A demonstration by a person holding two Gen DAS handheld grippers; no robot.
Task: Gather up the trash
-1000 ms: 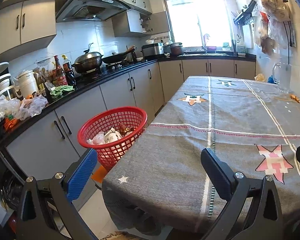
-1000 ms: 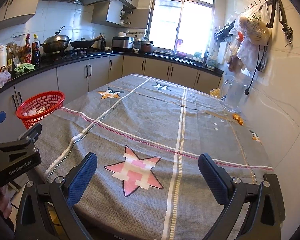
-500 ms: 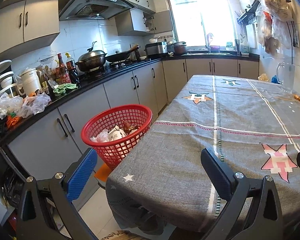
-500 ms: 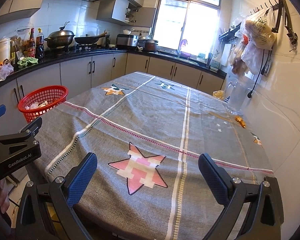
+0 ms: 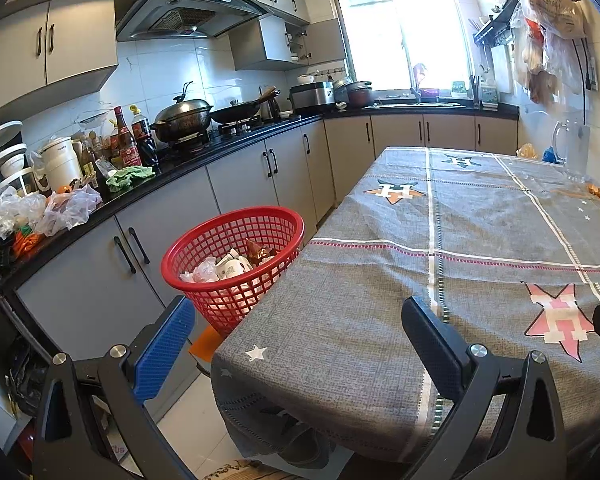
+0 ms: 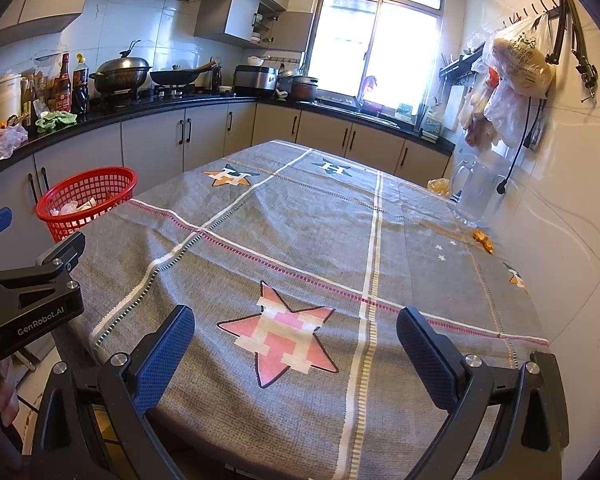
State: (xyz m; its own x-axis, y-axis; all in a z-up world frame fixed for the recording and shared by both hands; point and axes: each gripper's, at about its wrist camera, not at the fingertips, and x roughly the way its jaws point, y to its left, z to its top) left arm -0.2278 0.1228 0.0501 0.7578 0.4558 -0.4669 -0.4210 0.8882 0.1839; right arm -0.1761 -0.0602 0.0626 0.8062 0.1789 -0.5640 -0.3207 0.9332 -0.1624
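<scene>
A red mesh basket (image 5: pixel 236 248) (image 6: pixel 87 200) stands off the table's left edge and holds crumpled wrappers and paper (image 5: pixel 230 267). A small orange scrap (image 6: pixel 483 239) (image 5: pixel 597 193) lies on the grey star-patterned tablecloth (image 6: pixel 300 240) near the right wall. A yellow wrapper (image 6: pixel 438 186) sits at the far right beside a clear jug (image 6: pixel 476 194). My left gripper (image 5: pixel 296 338) is open over the table's near left corner, holding nothing. My right gripper (image 6: pixel 296 344) is open above the pink star, also empty. The left tool's body (image 6: pixel 28 300) shows at the left of the right wrist view.
A black counter (image 5: pixel 188 164) runs along the left with bottles, a wok, pans and plastic bags. Grey cabinets stand below it. Bags hang from a wall rack (image 6: pixel 516 68) at right. White tiled floor (image 5: pixel 196 420) lies between basket and cabinets.
Both grippers have drawn back and risen slightly, so more of the table's near edge and floor shows. Both stay open and empty.
</scene>
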